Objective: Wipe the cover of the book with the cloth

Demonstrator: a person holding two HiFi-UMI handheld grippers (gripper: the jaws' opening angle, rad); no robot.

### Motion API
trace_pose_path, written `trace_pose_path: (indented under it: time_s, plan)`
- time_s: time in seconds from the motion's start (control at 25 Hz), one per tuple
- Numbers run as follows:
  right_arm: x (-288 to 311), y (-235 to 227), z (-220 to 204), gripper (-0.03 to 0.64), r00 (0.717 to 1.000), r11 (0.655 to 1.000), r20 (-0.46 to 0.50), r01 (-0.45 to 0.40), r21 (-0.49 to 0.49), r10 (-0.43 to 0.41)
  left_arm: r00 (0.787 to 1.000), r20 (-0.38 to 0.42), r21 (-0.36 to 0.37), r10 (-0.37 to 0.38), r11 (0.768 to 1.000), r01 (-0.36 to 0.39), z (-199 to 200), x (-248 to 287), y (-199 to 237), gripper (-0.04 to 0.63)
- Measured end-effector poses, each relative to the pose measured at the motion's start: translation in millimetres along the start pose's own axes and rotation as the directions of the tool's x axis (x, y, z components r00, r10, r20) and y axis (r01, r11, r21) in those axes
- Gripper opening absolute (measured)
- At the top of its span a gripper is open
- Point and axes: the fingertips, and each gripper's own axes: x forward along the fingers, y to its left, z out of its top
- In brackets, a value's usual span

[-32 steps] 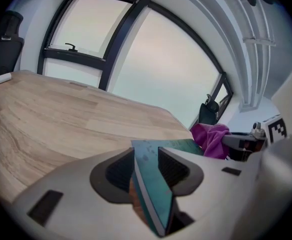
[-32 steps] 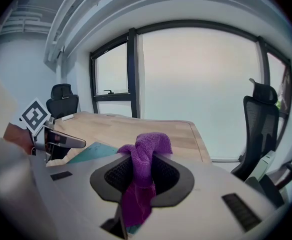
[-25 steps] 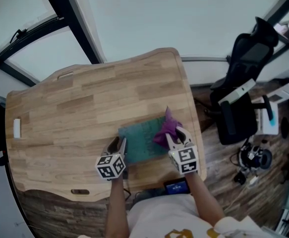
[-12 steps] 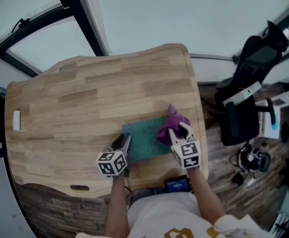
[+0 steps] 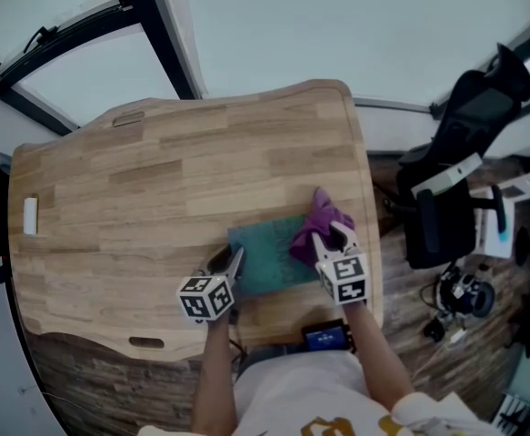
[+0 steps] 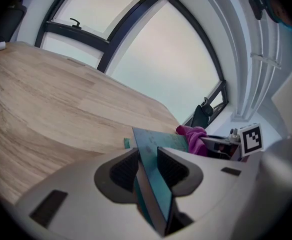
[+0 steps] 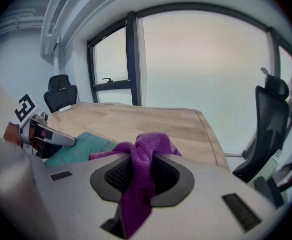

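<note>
A teal book point(image 5: 266, 258) lies flat near the front right of the wooden table point(image 5: 155, 198). My left gripper point(image 5: 227, 266) is shut on the book's left edge, and the cover point(image 6: 158, 149) runs between its jaws. My right gripper point(image 5: 335, 240) is shut on a purple cloth point(image 5: 317, 228), which rests bunched on the book's right end. In the right gripper view the cloth point(image 7: 141, 156) hangs between the jaws, with the book point(image 7: 83, 146) to its left.
A small white object point(image 5: 30, 216) lies at the table's far left edge. A black office chair point(image 5: 465, 166) stands to the right of the table. A dark device with a blue screen point(image 5: 324, 338) sits below the table's front edge. Windows lie beyond the table.
Both grippers, the book and the cloth have shifted slightly right in the head view. The grips are unchanged.
</note>
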Motion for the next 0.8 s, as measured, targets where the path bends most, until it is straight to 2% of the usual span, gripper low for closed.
trace_pose_path:
  time_s: [0.28,0.8]
  plan:
    - [8.4,0.3,-6.0,0.075,0.997,0.998,-0.062,-0.04,0.049,0.043,1.0,-0.004,0.005,0.002,1.0,-0.002,-0.5,0.4,1.0,0.12]
    - [12.6,-2.2,-8.4,0.075,0.992,0.999,-0.12,-0.034,0.039,0.039,1.0,-0.008,0.009,-0.008,1.0,0.008,-1.1,1.8,1.0,0.12]
